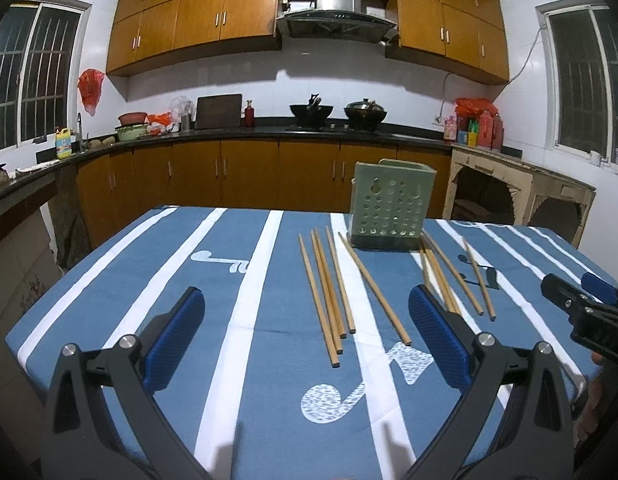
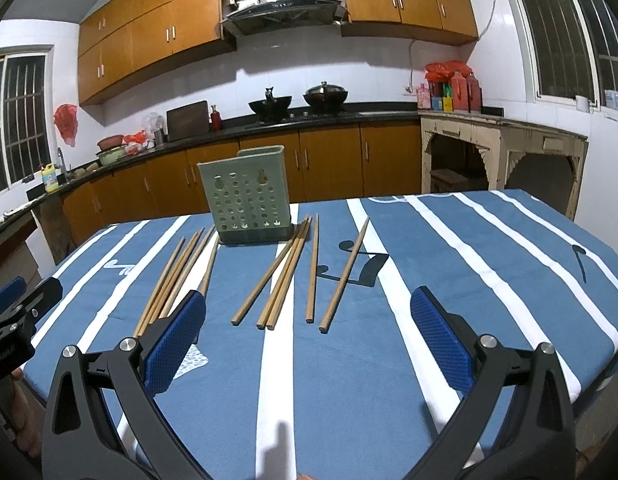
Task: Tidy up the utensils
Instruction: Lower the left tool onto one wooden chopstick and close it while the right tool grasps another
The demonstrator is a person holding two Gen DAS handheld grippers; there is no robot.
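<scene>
The left gripper (image 1: 307, 330), black-framed with blue textured pads, hovers over the near left part of the blue tablecloth with white stripes and music-note prints (image 1: 149, 280). Its jaws stand wide apart and hold nothing.

Between its fingers, on the cloth, lies the left group of five light wooden chopsticks (image 1: 329, 288), spread like a loose fan with their near ends toward the camera and their far ends reaching toward the holder.

Further back, near the table's far edge, the pale green perforated plastic utensil holder (image 1: 391, 204) stands upright; none of the chopsticks are in it as far as the views show.

To the right of the holder lies the right group of five wooden chopsticks (image 2: 297, 272), three close together and two lying apart on the right, one of them across a dark music note.

The right gripper (image 2: 308, 330), of the same build, hangs over the near right part of the table, jaws likewise spread wide and empty.
</scene>
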